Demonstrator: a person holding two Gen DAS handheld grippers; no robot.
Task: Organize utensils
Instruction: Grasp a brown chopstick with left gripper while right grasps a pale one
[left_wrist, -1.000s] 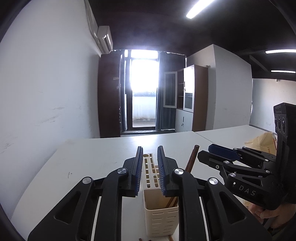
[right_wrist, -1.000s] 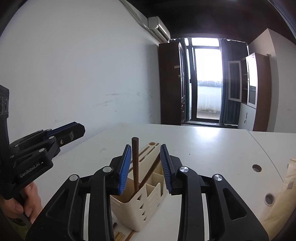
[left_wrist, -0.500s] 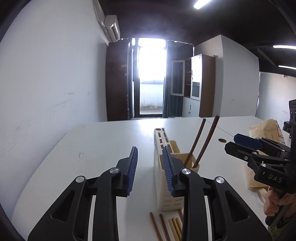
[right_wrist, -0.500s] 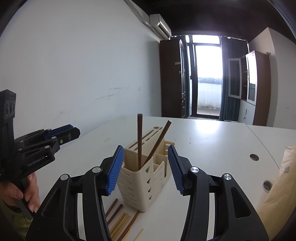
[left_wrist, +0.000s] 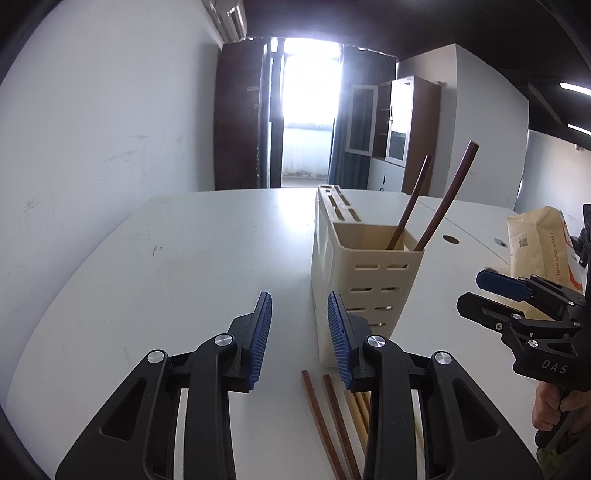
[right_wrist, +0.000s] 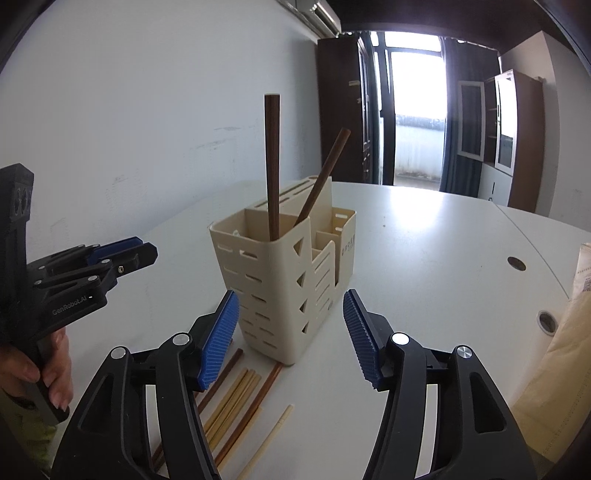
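A cream utensil holder (left_wrist: 360, 280) (right_wrist: 291, 280) stands on the white table with two dark brown chopsticks (left_wrist: 447, 195) (right_wrist: 272, 166) upright in it. Several loose chopsticks, dark and light, (left_wrist: 332, 421) (right_wrist: 236, 395) lie on the table in front of it. My left gripper (left_wrist: 299, 338) is open and empty, just left of the holder's near corner; it also shows in the right wrist view (right_wrist: 125, 254). My right gripper (right_wrist: 291, 338) is open wide and empty, in front of the holder; it also shows in the left wrist view (left_wrist: 491, 291).
A brown paper bag (left_wrist: 539, 247) (right_wrist: 561, 369) lies on the table at the right. The table has round cable holes (right_wrist: 516, 263). A white wall runs along the left side. Cabinets and a bright door stand at the far end.
Both grippers have pulled back from the holder and opened wider. The right gripper has let go of the dark chopstick, which now stands in the holder. The loose chopsticks have come into view.
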